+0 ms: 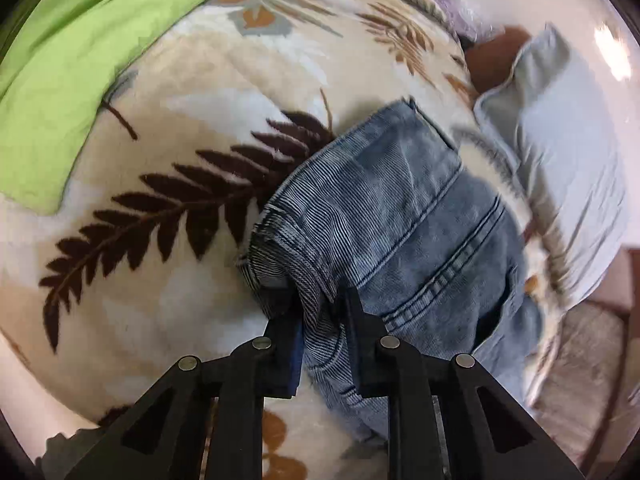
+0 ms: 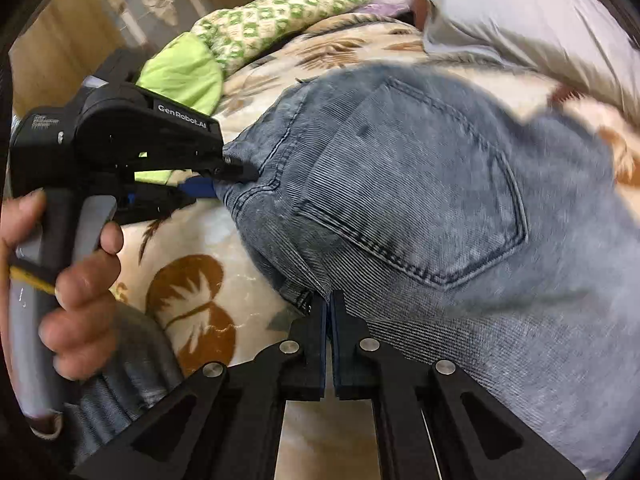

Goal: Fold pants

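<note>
Faded blue jeans [image 1: 404, 208] lie on a leaf-patterned cream blanket [image 1: 168, 128], back pocket [image 2: 416, 204] facing up. My left gripper [image 1: 318, 300] is shut on a bunched fold of the waistband. In the right wrist view the left gripper [image 2: 236, 178] shows at the left, pinching the waistband corner. My right gripper [image 2: 329, 300] is shut on the waistband edge of the jeans [image 2: 460, 216], its fingers nearly touching.
A bright green cloth [image 1: 84, 52] lies at the far left of the blanket. A pale blue pillow [image 1: 560, 152] lies to the right. A green-and-white patterned quilt [image 2: 276, 20] sits at the back. The bed edge and a wooden floor lie beyond.
</note>
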`<state>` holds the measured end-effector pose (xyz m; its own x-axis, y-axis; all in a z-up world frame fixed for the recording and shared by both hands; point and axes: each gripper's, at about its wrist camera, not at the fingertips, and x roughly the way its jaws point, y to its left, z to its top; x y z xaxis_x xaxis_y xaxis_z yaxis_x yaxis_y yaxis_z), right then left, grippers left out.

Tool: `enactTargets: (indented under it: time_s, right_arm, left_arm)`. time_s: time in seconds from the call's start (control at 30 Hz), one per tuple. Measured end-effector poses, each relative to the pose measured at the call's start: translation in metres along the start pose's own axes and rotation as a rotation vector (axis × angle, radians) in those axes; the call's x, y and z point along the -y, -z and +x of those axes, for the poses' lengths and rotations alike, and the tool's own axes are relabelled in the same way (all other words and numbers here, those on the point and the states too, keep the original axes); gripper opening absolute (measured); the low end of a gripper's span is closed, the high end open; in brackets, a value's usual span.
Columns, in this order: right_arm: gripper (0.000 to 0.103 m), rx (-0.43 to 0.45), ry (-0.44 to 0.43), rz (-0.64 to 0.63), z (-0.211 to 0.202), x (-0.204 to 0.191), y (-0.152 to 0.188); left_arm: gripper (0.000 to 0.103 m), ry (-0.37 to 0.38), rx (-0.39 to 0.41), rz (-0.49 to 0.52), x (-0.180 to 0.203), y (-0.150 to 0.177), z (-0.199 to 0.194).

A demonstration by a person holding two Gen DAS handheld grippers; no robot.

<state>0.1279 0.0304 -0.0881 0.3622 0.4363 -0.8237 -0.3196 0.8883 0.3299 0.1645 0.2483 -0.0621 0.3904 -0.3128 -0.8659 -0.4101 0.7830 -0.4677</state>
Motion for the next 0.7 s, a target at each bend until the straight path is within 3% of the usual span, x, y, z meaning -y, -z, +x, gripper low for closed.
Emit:
enactTargets:
  time_s: [0.03, 0.07, 0.1, 0.2, 0.23, 0.3, 0.37, 0.43, 0.5, 0.57, 0.7]
  right_arm:
    - [0.008, 0.024, -0.022, 0.034, -0.005, 0.002, 0.0]
    - [0.019, 0.033, -0.032, 0.065, -0.009, 0.005, 0.0]
    - [0.023, 0.032, -0.039, 0.081, -0.011, 0.007, 0.0]
    - [0.033, 0.041, -0.025, 0.099, -0.036, 0.013, 0.004]
    - [0.05, 0.067, -0.016, 0.116, -0.052, 0.018, 0.008]
    - [0.07, 0.136, -0.015, 0.169, -0.092, 0.038, 0.017]
    - [0.069, 0.203, 0.006, 0.239, -0.141, 0.072, 0.038]
    - [0.069, 0.232, 0.027, 0.327, -0.178, 0.114, 0.055]
    - [0.07, 0.256, 0.065, 0.431, -0.215, 0.157, 0.073]
    - [0.07, 0.298, 0.109, 0.518, -0.246, 0.199, 0.089]
    - [0.07, 0.363, 0.181, 0.695, -0.288, 0.277, 0.135]
  left_arm:
    - [0.026, -0.002, 0.022, 0.012, 0.004, 0.0, -0.004]
    - [0.035, -0.024, 0.057, 0.034, 0.009, 0.002, -0.009]
    - [0.038, -0.074, 0.089, 0.057, 0.014, 0.005, -0.013]
    - [0.04, -0.15, 0.146, 0.124, 0.028, 0.019, -0.022]
    - [0.04, -0.16, 0.172, 0.149, 0.035, 0.026, -0.028]
    - [0.04, -0.197, 0.259, 0.224, 0.049, 0.044, -0.045]
    - [0.046, -0.198, 0.334, 0.302, 0.061, 0.069, -0.062]
    - [0.057, -0.165, 0.392, 0.391, 0.076, 0.102, -0.076]
    - [0.06, -0.08, 0.397, 0.501, 0.097, 0.144, -0.087]
    - [0.06, -0.006, 0.35, 0.598, 0.123, 0.176, -0.086]
    - [0.062, 0.138, 0.188, 0.896, 0.199, 0.262, -0.072]
